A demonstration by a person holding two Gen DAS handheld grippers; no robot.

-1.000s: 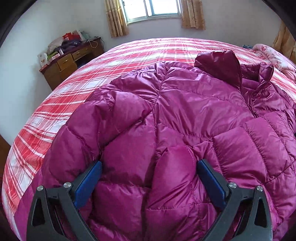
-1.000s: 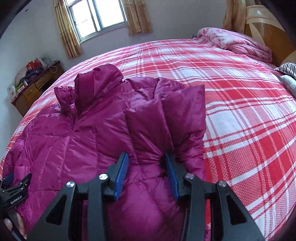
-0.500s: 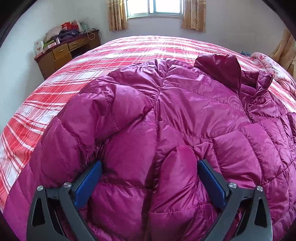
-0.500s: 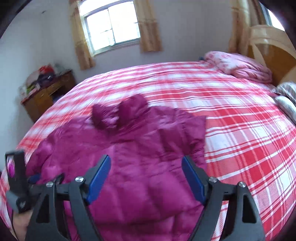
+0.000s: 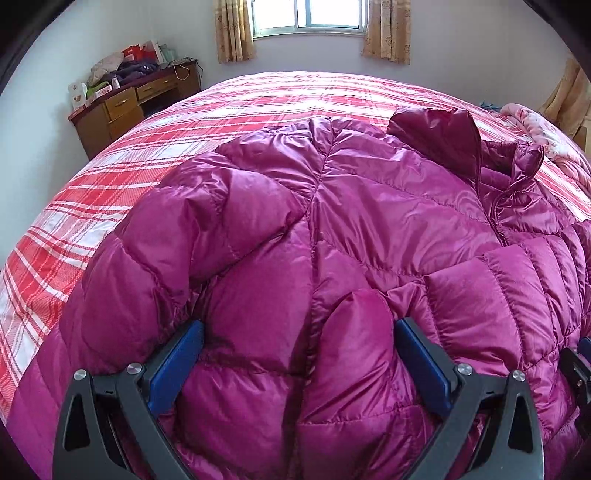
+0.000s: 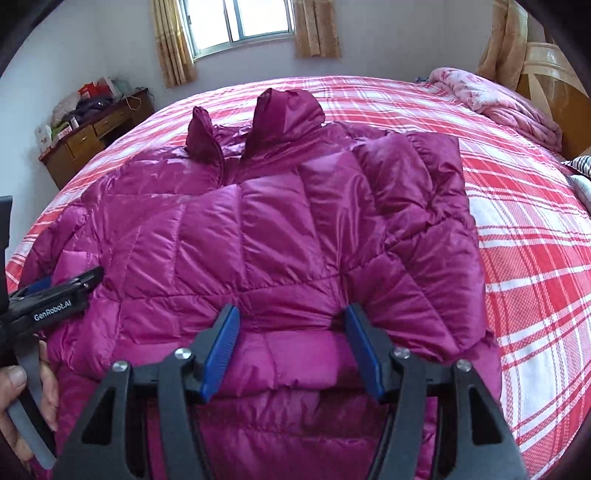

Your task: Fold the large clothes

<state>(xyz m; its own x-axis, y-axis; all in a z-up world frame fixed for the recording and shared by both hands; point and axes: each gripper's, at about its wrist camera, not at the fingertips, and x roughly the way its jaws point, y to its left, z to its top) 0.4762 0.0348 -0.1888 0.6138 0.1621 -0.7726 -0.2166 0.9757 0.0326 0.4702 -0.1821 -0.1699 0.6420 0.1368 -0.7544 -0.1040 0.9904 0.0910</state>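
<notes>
- Magenta down jacket [image 5: 369, 229] spread front-up on a red-and-white plaid bedspread [image 5: 155, 147], collar [image 5: 439, 136] standing at the jacket's far end, toward the window [image 5: 306, 16].
- Right sleeve [image 6: 413, 192] of the jacket folded in over the jacket's chest, cuff edge toward the collar.
- Left gripper [image 5: 299, 365] low over the jacket's near hem side, blue pads spread wide, a puffy ridge of the jacket bulging between them; pads [image 5: 177, 362] touching fabric on both flanks, but not pinched together.
- Right gripper [image 6: 291, 350] also at the jacket's near edge, pads part-way apart, a fold of quilted fabric lying between them; whether the fabric is truly clamped cannot be told.
- Left gripper body also seen from the right wrist view at the jacket's left edge, held in a hand [image 6: 22, 398].
- Wooden desk [image 5: 125, 107] piled with clutter beyond the jacket's left side, against the wall.
- Pink floral quilt [image 6: 495, 99] bunched beyond the jacket's right side, near the wooden headboard [image 6: 546, 85].
</notes>
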